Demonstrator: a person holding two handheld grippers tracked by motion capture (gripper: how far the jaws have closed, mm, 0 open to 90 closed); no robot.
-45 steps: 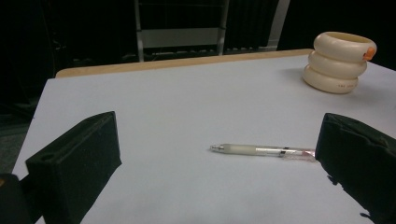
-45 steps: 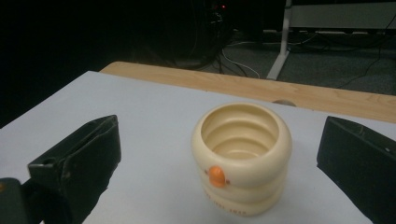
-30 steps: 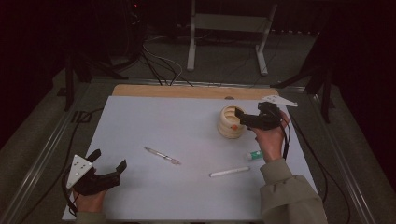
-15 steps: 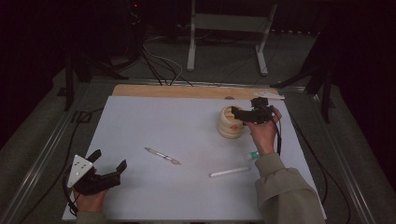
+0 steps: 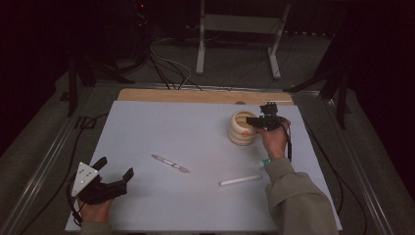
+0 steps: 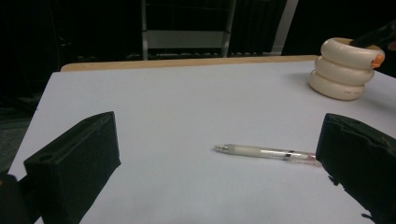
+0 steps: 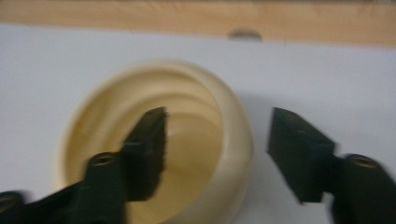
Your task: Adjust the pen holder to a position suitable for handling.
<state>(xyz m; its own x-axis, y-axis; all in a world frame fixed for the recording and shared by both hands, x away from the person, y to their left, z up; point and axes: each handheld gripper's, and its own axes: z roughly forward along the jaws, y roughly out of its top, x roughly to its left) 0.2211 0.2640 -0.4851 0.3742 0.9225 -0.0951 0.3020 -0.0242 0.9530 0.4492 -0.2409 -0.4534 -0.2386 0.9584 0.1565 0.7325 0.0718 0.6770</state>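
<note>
Straddling the near wall of the cream holder [image 5: 242, 128], the right tool [image 5: 256, 121] has its jaws apart: in the right gripper view one black jaw hangs inside the hollow of the holder [image 7: 154, 140], the other outside its rim, gripping nothing. Holder stands at the right rear of the worktop [image 5: 195, 122]. Shape: three stacked rounded rings, smooth matt cream surface, open top, ribbed inside. A small dark mark low on its bottom ring in the left gripper view [image 6: 344, 69]; too small to read. An orange tip [image 6: 377, 59] shows at the rim.

Clear-barrelled pen [image 5: 170, 163], lying flat mid-worktop, well apart from the holder; in the left gripper view [image 6: 266, 152] a frosted grip and a metal point. White stick-shaped marker [image 5: 240, 180] lies flat nearer the person, just beside the right sleeve [image 5: 293, 196].

Left tool [image 5: 115, 174] at the near left corner of the worktop, jaws wide apart, empty; black blocky foam-like pads [image 6: 74, 158]; grey three-cornered plate on top. Worktop cover plain pale sheet, wooden strip [image 5: 195, 96] along far edge.
</note>
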